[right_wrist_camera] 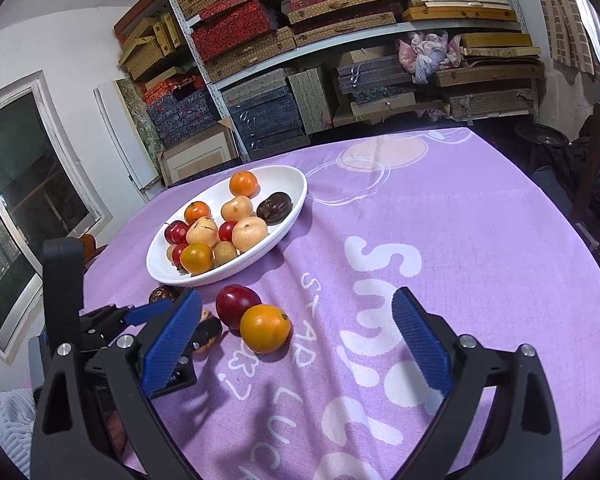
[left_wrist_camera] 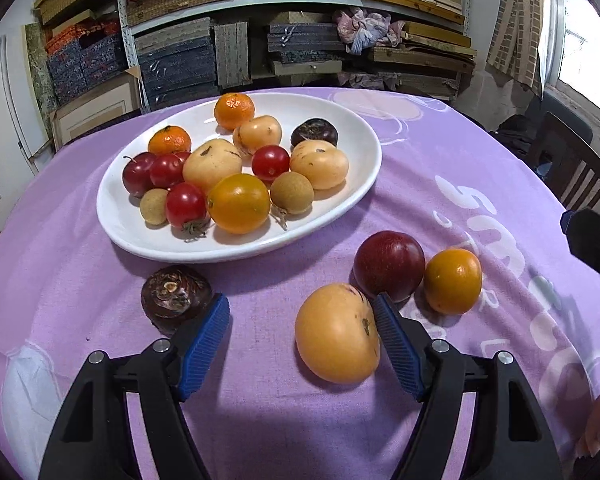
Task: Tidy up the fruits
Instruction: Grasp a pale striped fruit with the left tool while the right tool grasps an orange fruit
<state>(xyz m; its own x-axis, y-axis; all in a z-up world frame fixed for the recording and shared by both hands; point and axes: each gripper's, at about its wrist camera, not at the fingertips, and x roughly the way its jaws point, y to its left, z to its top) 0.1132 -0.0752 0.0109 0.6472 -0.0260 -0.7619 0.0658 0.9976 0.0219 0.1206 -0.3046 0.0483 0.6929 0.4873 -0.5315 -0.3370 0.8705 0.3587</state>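
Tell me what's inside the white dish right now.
The white dish holds two tangerines, three pale yellow fruits, red cherry tomatoes, an orange tomato, two longans and a dark chestnut-like fruit. Anything beneath them is hidden.

- Table (left_wrist_camera: 440, 184): covered by a cloth; shelves (left_wrist_camera: 300, 0) of stacked boxes stand behind it.
- Plate (left_wrist_camera: 116, 216): set on the cloth, at the far left in both views; many small fruits are heaped in it.
- Chestnut (left_wrist_camera: 176, 298): laid on the cloth just before the plate's near rim, at the left gripper's (left_wrist_camera: 302, 334) left fingertip.
- Persimmon (left_wrist_camera: 336, 334): placed between the left gripper's jaws, close against the right pad.
- Plum (left_wrist_camera: 389, 266): placed behind the persimmon, right of the plate.
- Orange (left_wrist_camera: 453, 281): set touching the plum, on its right.
- Right gripper (right_wrist_camera: 298, 332): held right of the loose fruits.
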